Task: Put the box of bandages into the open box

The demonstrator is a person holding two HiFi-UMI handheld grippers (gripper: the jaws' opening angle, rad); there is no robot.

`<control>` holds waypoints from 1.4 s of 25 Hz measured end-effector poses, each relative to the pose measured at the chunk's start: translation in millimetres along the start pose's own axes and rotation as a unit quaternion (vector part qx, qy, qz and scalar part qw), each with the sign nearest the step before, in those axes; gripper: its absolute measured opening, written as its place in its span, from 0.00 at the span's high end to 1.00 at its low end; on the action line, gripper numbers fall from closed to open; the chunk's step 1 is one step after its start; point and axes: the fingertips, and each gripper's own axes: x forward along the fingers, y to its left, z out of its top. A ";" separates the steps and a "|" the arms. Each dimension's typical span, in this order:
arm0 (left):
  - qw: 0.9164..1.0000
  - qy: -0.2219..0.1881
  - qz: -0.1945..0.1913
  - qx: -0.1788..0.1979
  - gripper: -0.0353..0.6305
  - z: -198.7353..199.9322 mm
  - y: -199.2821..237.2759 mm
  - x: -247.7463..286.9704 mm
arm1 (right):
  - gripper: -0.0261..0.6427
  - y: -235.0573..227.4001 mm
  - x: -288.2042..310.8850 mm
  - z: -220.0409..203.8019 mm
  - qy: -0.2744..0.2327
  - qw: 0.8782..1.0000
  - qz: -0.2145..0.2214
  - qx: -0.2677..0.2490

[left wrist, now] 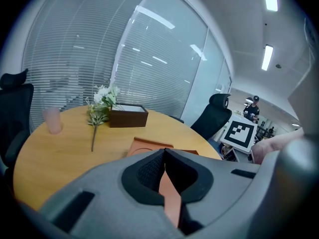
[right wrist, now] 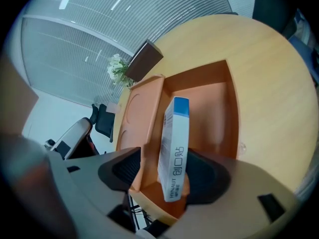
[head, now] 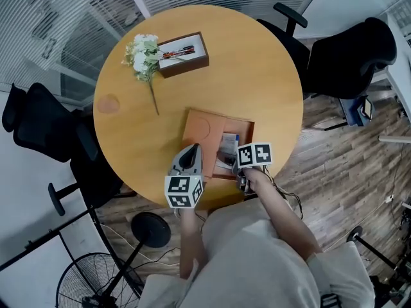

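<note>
At the far left a black mesh office chair stands on the wood-plank floor before a glass wall hung with white slatted blinds. The round, smooth, honey-coloured wooden bench carries one translucent pink tumbler near its left edge. Next to the right come one sprig of white artificial flowers on a thin green stem, lying flat, and one dark brown rectangular wooden box with pens in it, touching the blooms. Nearer the person lies one shallow orange-brown cardboard box, open, with its lid flap, embossed with a circle, folded out on its left side. The left tongs, grey and rounded with black ribbed pads, are closed tight on a thin orange-brown edge of that cardboard box. The one slim white box of bandages with a blue end stands on its long edge inside the open box, tilted slightly. The right tongs are spread wide on either side of it; the left pad is clear of the card, the right pad close against it, with no squeeze. Two black office chairs stand beyond the bench at the right.
</note>
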 end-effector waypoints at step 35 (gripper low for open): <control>0.996 0.008 -0.050 0.072 0.93 -30.0 -65.7 -69.8 | 0.60 -4.4 -101.1 -47.2 -0.196 0.945 -0.105 -0.238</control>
